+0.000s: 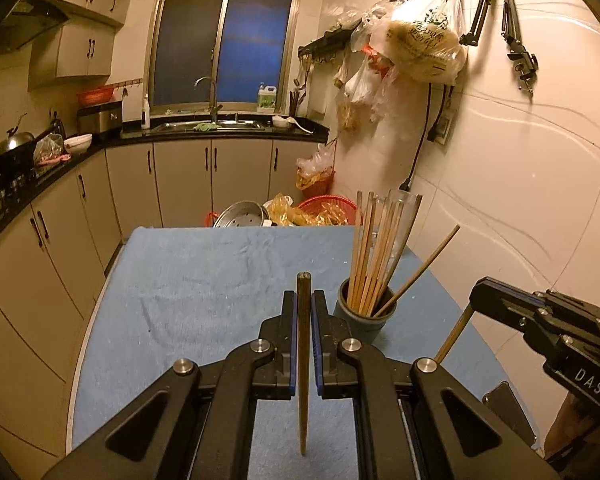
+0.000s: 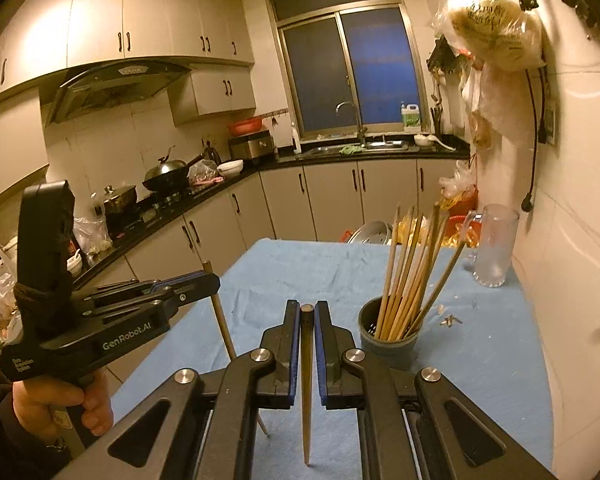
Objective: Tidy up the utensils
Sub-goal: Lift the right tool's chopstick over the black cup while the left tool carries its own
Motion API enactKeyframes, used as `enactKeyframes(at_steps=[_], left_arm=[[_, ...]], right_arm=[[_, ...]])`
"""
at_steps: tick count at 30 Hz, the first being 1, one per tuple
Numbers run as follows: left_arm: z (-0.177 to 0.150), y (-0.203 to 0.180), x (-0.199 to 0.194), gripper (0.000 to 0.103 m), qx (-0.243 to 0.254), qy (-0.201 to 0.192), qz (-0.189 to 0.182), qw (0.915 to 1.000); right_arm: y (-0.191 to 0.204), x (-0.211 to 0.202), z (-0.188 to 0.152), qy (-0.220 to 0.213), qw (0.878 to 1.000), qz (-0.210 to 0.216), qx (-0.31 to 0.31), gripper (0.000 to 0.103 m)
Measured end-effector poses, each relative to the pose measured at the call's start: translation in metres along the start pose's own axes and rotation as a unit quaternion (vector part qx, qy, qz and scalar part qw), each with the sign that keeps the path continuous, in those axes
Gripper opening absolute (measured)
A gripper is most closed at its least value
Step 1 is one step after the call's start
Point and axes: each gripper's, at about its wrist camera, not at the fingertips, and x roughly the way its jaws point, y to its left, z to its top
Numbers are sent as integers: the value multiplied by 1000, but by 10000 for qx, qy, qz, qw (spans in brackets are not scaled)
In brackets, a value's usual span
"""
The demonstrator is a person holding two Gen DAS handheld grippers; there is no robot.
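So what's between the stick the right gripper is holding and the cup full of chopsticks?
Only bare blue cloth. In the right wrist view, nothing sits between the wooden chopstick and the dark round cup.

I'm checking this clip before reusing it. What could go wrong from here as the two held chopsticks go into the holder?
The dark round holder is already crowded with leaning wooden chopsticks, so a new one may snag or tip it. The clear glass mug behind could get knocked. Each gripper pinches its chopstick narrowly; it may swivel.
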Motion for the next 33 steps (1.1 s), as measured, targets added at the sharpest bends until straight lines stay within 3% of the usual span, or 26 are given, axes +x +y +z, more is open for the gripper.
enactKeyframes(at_steps=[33], left_arm=[[44, -20, -14, 7, 95, -653, 244, 9975]], right_arm=[[-27, -41, 62, -568, 9978, -337, -53, 8]])
